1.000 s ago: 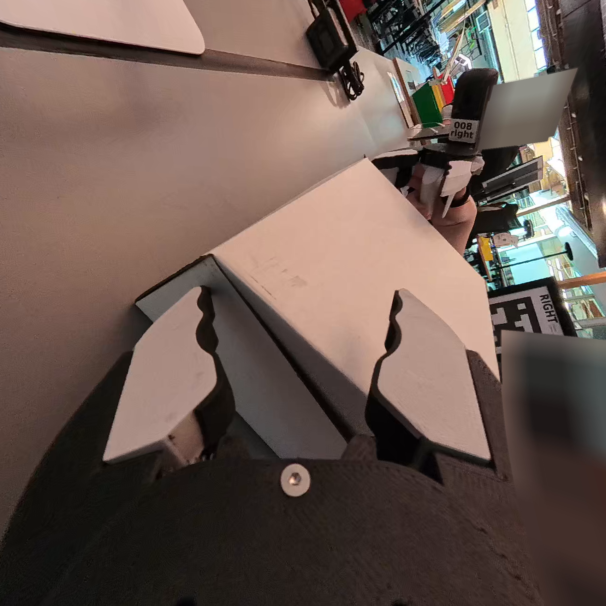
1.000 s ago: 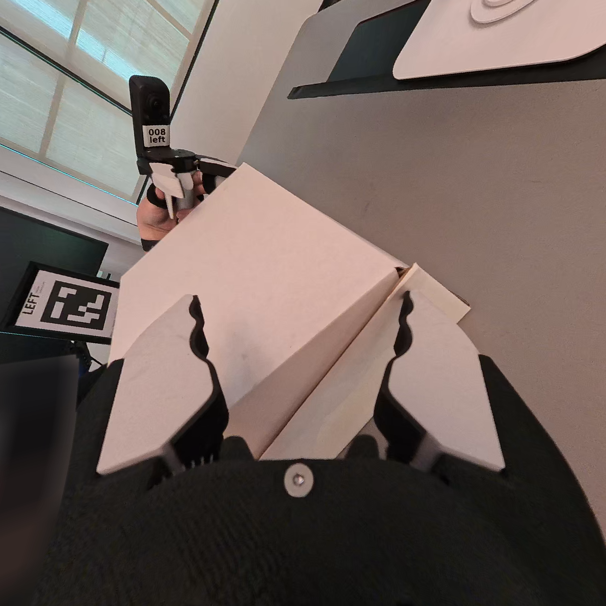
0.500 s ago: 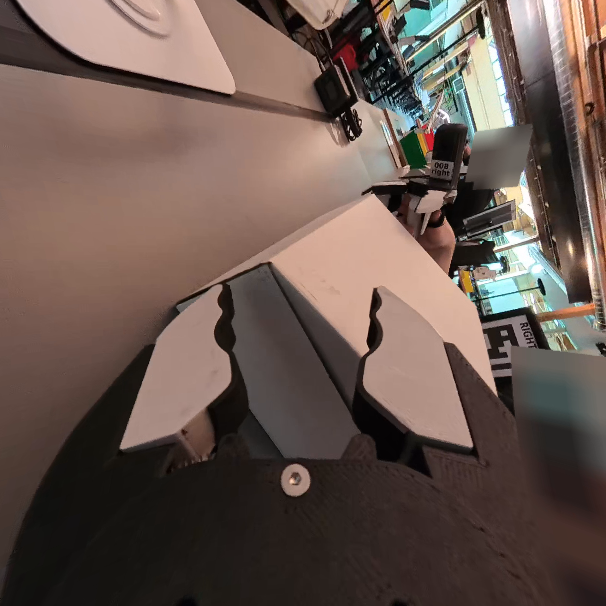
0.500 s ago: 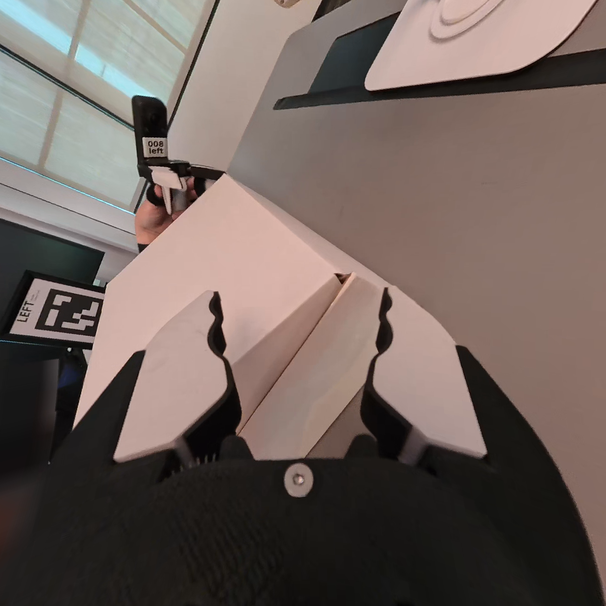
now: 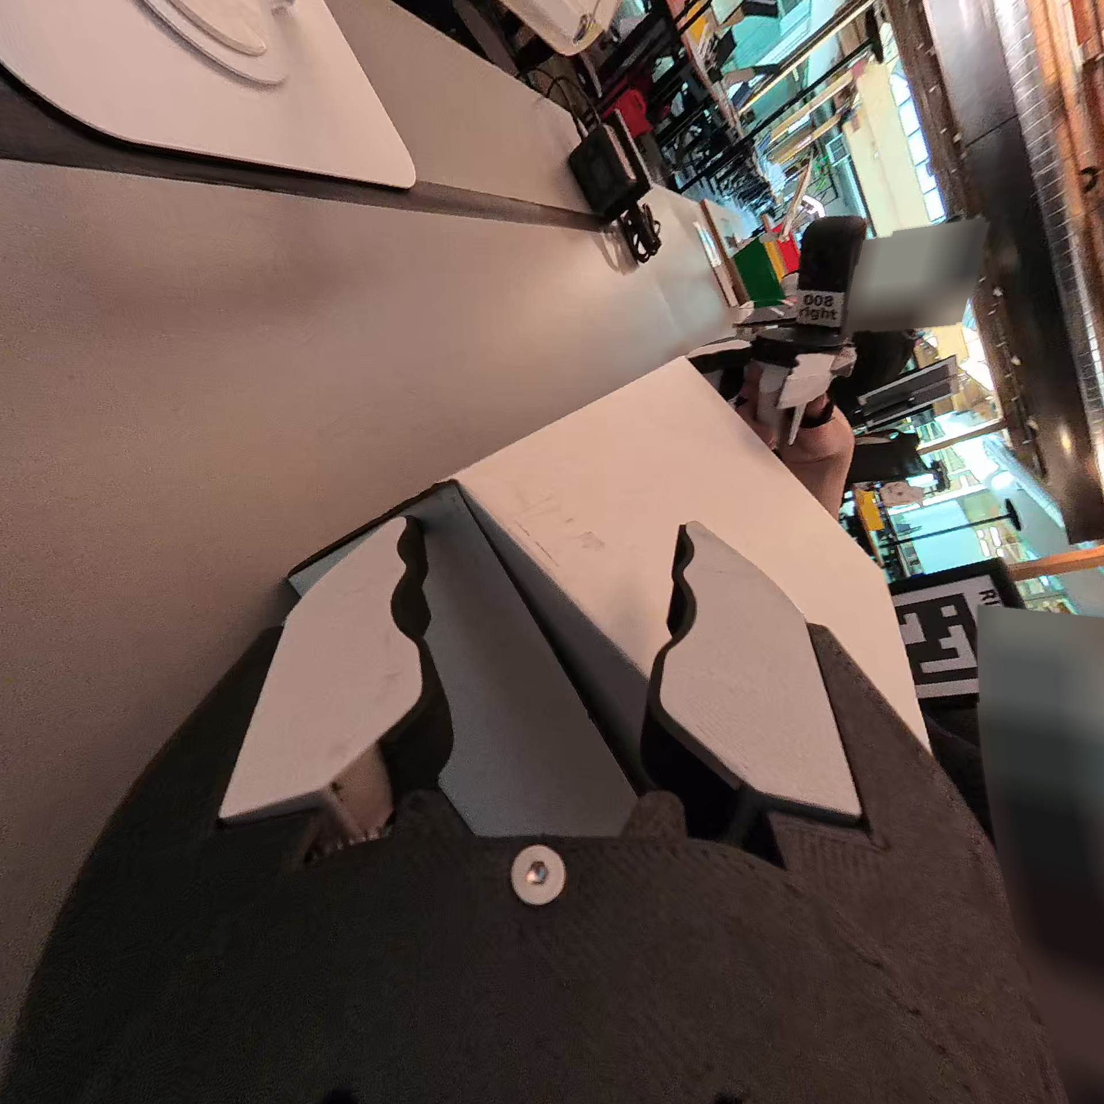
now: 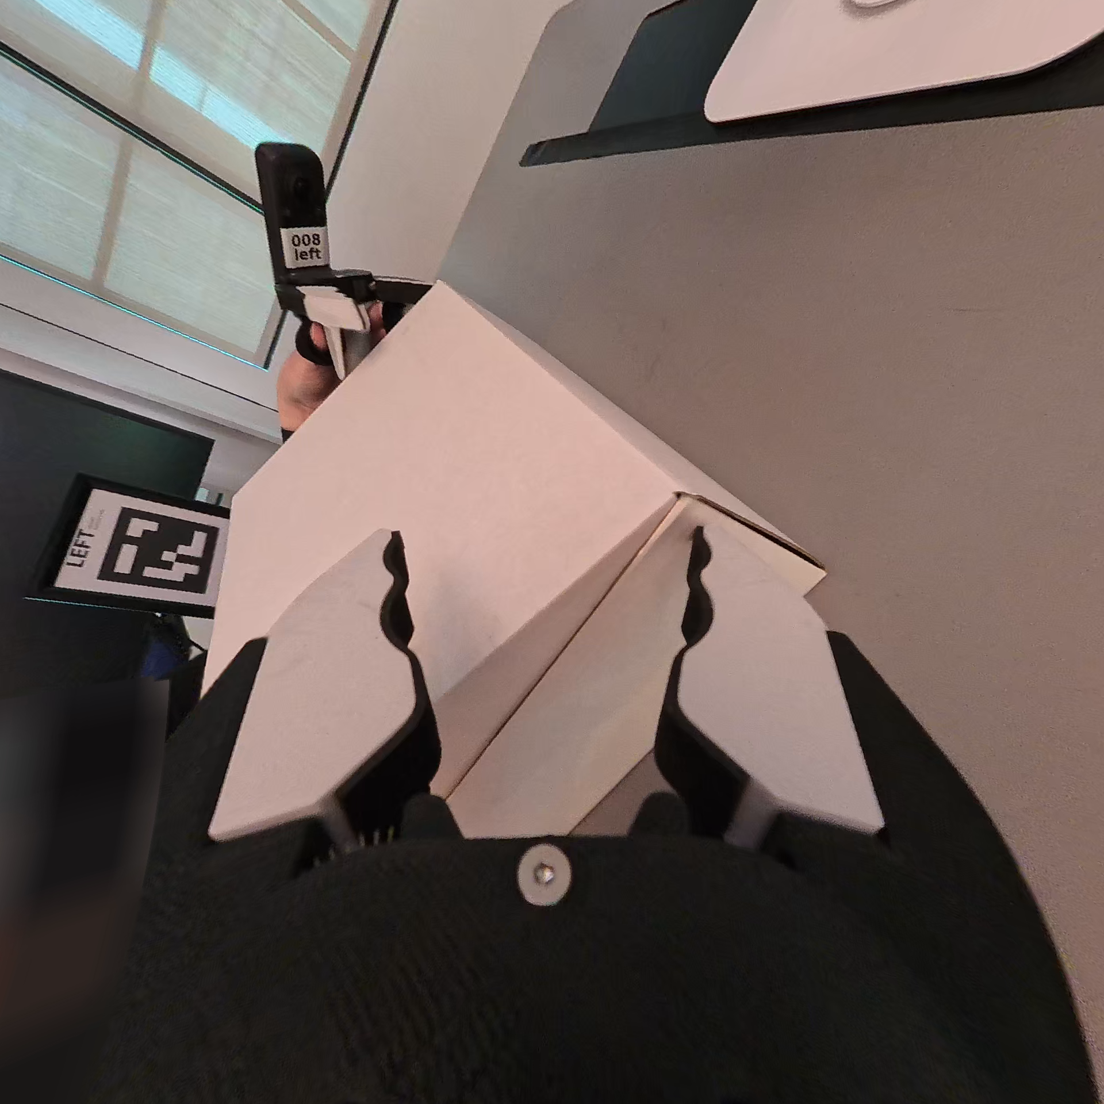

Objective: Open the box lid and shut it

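A white box lies on the grey table (image 5: 239,358). Its lid (image 5: 627,478) rests low over the base, and only a thin seam shows at each end. My left gripper (image 5: 549,526) is open and straddles one end of the box. One finger is beside the base's end wall (image 5: 508,687) and the other is over the lid top. My right gripper (image 6: 543,531) is open and straddles the opposite end, across the lid (image 6: 454,466) and the base wall (image 6: 597,717). Each gripper also shows past the far end of the box in the other's view: the right one (image 5: 782,382) and the left one (image 6: 340,316).
A flat white board (image 5: 209,89) lies on a dark strip behind the box; it also shows in the right wrist view (image 6: 896,54). A black adapter with a cable (image 5: 603,173) and green and red items (image 5: 759,269) sit farther along. Framed marker signs (image 5: 944,633) (image 6: 143,549) stand at the front.
The lid has come down onto the base, and the wedge gap at both ends has narrowed to a seam. Both grippers' fingers have moved closer together around the box ends.
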Tool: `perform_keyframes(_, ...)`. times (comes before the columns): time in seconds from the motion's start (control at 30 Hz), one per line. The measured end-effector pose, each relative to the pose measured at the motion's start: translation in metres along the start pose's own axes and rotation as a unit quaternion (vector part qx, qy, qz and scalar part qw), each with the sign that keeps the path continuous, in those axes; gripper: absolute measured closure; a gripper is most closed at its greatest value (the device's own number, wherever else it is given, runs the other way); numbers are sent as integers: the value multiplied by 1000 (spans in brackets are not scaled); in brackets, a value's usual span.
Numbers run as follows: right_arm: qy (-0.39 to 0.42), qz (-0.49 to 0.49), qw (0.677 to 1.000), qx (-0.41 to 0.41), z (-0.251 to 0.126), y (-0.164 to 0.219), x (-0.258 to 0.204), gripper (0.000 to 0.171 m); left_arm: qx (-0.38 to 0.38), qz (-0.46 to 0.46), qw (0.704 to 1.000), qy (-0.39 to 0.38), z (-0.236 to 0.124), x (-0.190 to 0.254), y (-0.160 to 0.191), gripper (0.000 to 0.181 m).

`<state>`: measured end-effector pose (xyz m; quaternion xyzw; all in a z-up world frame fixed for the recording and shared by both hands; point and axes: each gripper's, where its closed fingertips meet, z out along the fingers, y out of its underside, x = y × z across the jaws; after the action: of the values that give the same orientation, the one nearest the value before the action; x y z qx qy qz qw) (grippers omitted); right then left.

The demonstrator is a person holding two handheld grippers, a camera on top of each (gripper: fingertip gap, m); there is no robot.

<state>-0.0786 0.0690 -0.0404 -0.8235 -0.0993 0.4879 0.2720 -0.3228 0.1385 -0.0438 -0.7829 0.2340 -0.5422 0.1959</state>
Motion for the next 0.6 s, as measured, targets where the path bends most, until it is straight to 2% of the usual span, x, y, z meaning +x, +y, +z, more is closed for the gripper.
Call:
perform_keyframes(0.27, -15, -5, 1000, 2, 1, 0, -3, 79, -22, -18, 998, 57, -20, 9, 11, 104)
perform_keyframes(0.43, -10, -9, 1000, -20, -7, 10, -4, 78, -47, -12, 998, 26, -45, 8, 25, 102)
perform_keyframes(0.6, -55, -28, 997, -54, -18, 28, -23, 76, -94, 27, 994, 38, -61, 26, 49, 96)
